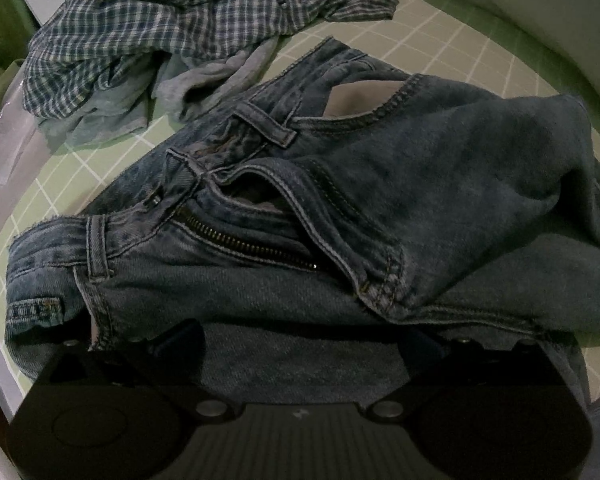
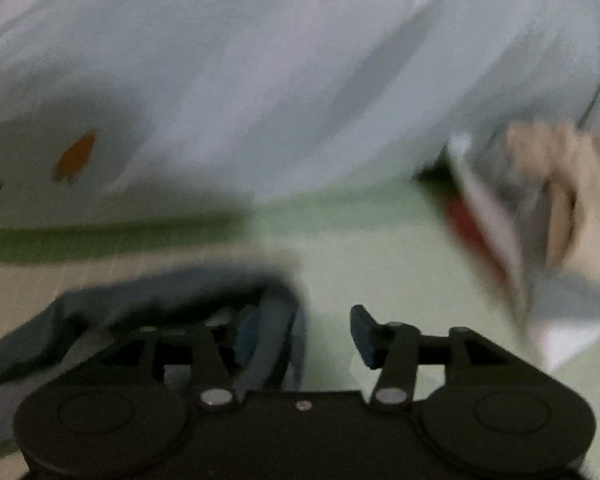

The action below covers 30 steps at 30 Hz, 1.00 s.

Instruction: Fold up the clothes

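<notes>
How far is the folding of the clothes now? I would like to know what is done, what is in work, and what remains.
Done: nothing lies neatly folded in view. In hand: the jeans are bunched on the green mat, fly open, denim lying over the left gripper; the right gripper is open beside a fold of dark cloth. Left: the plaid shirt and grey garment lie crumpled behind.

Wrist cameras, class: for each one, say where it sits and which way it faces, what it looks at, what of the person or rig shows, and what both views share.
Left wrist: on the left gripper, facing steeply down at jeans with a plaid shirt beyond; only gripper fingers show.
Right wrist: on the right gripper, jaws apart, tilted down; blurred denim beside one finger, a hand at right.
Shared: the green grid mat, the denim.
</notes>
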### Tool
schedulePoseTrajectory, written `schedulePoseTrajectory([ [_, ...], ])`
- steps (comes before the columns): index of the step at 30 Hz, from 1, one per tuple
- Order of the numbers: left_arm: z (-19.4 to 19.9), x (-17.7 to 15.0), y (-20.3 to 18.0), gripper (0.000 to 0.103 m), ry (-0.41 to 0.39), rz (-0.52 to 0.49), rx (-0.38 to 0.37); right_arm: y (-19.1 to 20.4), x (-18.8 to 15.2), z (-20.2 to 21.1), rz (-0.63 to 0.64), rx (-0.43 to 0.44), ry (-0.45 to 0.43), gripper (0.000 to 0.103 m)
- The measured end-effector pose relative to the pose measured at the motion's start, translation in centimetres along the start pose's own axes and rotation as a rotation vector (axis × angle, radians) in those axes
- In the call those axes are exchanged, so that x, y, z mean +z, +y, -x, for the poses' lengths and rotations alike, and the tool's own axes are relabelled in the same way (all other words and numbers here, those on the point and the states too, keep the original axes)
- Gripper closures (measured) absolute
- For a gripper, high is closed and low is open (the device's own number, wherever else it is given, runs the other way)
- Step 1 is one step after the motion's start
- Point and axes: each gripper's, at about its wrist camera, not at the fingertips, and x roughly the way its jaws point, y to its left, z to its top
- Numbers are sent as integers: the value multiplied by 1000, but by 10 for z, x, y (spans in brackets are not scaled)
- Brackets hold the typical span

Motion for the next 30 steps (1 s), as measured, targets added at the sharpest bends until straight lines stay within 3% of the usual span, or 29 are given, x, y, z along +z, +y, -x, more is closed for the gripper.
schedulePoseTrajectory([
  [4, 0, 1, -1, 0, 3, 0, 1, 9, -36, -7, -85, 48, 104, 37],
  [9, -2, 2, 0, 0, 5, -1, 1, 4, -50, -14, -140, 73, 160, 35],
  [15, -3, 2, -1, 0, 0, 6, 4, -18, -56, 4, -275, 66, 132, 33],
  [23, -3, 2, -2, 0, 7, 14, 9, -9, -65, -10, -220, 118, 172, 40],
  [26, -4, 4, -1, 0, 11, 14, 8, 1, -63, -18, -161, 150, 174, 50],
  [27, -4, 4, -1, 0, 13, 15, 8, 1, -60, -20, -137, 165, 182, 70],
  [28, -5, 5, -1, 0, 15, 15, 8, 1, -57, -22, -114, 182, 193, 98],
  [30, -5, 5, -1, 0, 17, 15, 7, -4, -46, -22, -69, 197, 194, 99],
])
